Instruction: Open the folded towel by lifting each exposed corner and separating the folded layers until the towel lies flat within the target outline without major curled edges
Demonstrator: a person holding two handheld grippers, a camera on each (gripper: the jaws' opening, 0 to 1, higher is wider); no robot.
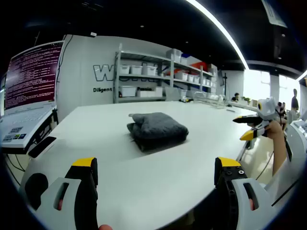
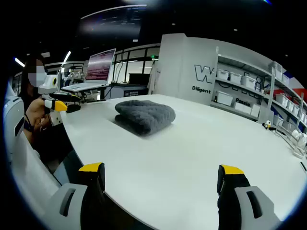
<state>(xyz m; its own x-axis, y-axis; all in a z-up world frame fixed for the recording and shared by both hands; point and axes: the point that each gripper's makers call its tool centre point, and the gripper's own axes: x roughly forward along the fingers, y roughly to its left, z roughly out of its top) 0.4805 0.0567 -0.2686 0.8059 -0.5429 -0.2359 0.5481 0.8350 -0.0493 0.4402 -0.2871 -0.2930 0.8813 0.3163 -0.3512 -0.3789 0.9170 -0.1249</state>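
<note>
Holding both pairs of yellow-tipped fingers spread wide and empty, we face a dark grey folded terry towel [image 1: 157, 130] lying near the middle of a white, rounded surface [image 1: 144, 187]. Our left gripper [image 1: 156, 167] hovers over the near edge of the surface, its fingers [image 1: 85, 165] well apart and touching nothing; the towel lies well ahead of them. Our right gripper [image 2: 160, 172] hangs over a different edge of the same surface, fingers [image 2: 230, 172] equally parted and clear of any contact.

From the left gripper view, the right gripper appears off to the right beyond the rim of the surface, held in a person's hand [image 1: 275, 132]; from the right gripper view, the left one shows at far left, likewise gripped by a hand [image 2: 41, 120].

We judge the towel soft, thick and light: it should drape and sag when lifted rather than hold its shape, and its plush pile should give the fingers good purchase. The rounded fold faces one side, so the loose layered edges and corners on the other sides look the best places to pinch, taking only the topmost layer.

Behind stand an open laptop [image 1: 29, 91] with text on its screen and white metal shelving [image 1: 163, 74] stocked with storage bins.
</note>
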